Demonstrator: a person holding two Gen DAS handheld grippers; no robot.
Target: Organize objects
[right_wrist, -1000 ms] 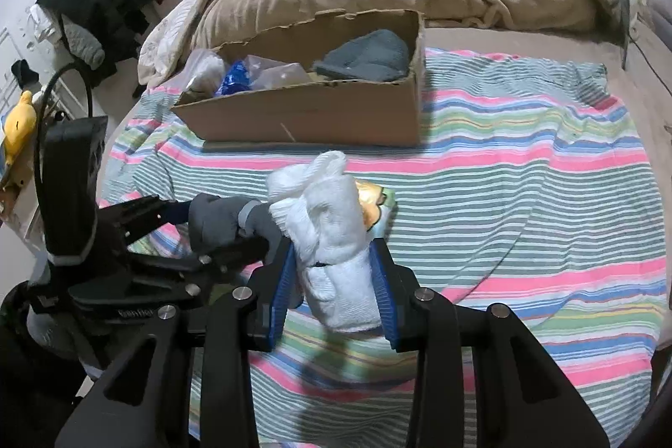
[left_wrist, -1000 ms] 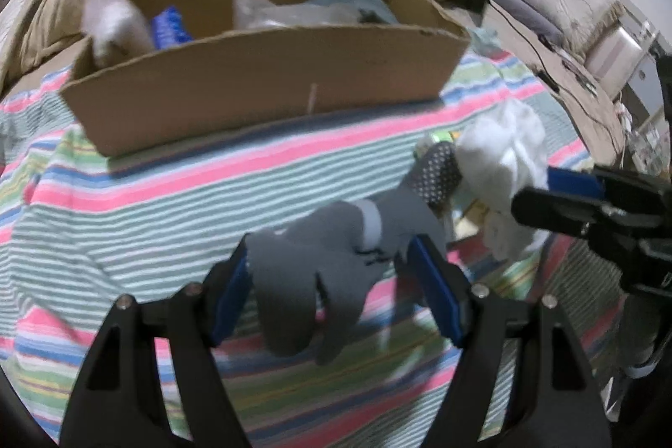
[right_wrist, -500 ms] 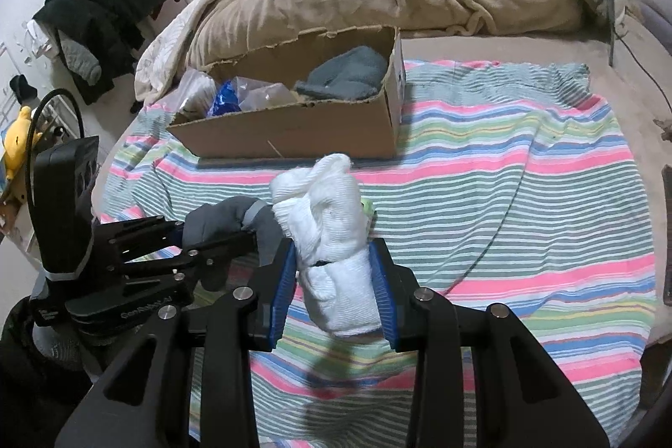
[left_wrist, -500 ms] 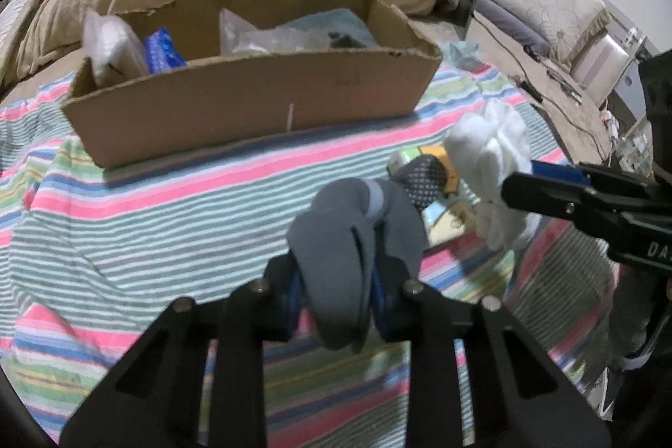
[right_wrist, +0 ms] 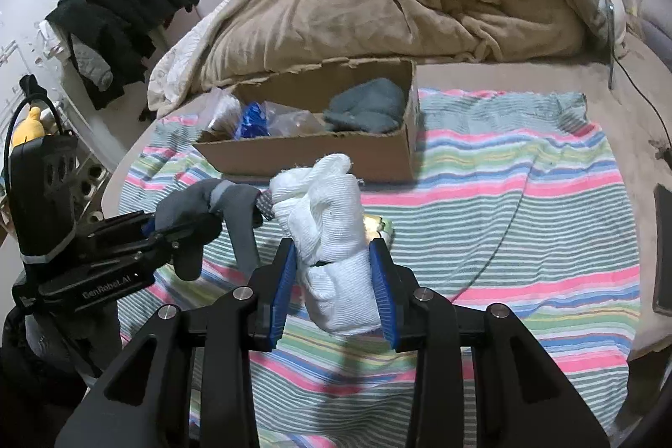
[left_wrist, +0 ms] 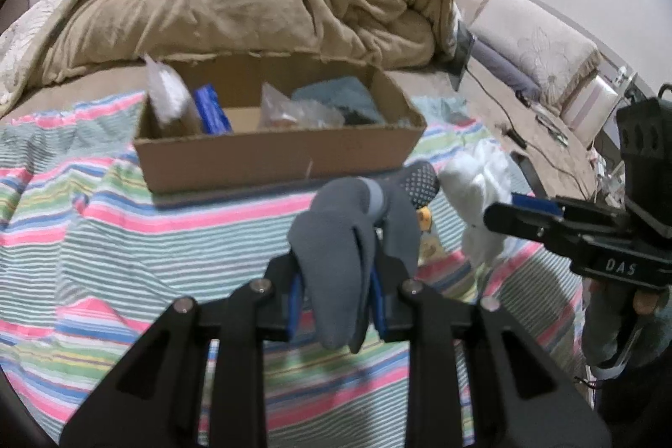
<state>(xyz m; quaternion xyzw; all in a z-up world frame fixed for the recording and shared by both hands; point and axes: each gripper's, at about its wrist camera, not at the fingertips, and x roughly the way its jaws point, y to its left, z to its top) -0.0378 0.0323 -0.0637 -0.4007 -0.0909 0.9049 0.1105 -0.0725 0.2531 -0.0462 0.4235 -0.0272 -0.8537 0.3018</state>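
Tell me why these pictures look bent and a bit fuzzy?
Left wrist view: fisheye bows the cardboard box and striped sheet; the grey sock looks soft and slightly blurred. Right wrist view: same curving, dark corners, but sharper; the white sock shows its weave, with soft shadows below.

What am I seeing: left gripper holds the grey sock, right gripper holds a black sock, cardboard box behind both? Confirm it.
Not quite. The right gripper holds a white sock, not a black one, as the right wrist view shows. The left gripper does hold the grey sock, and the cardboard box sits behind both.
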